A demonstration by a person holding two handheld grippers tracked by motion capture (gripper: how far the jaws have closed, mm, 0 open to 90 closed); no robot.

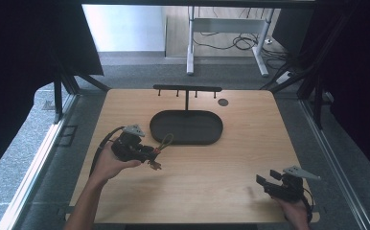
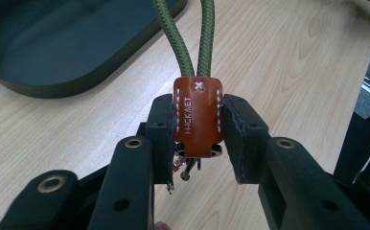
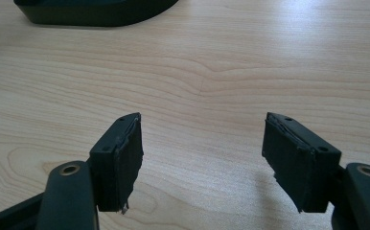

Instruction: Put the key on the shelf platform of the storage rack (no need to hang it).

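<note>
**Left gripper clamped on a key strap, right gripper wide open**

On my left, the left gripper (image 1: 150,154) sits over the table (image 1: 212,191) just in front of the dark oval tray (image 1: 166,132). Its jaws are closed onto a brown leather tab (image 2: 197,115), one pad pressing each side of it. From the left gripper view I can read pale stitching and lettering on the tab. A green cord loop (image 2: 185,36) rises from the tab's top edge and points toward the tray. Small metal pieces (image 2: 188,167) hang under the tab between the jaws; I cannot tell exactly what they are. In the high view the loop's end lies near the tray's front rim.

Behind the tray stands a black rack with pegs (image 1: 188,89), and a small dark disc (image 1: 223,102) lies on the table to its right.

On my right, the right gripper (image 1: 265,178) rests low near the table's front right corner, well apart from the tray. Its jaws stand far apart with only bare wood between them.
</note>
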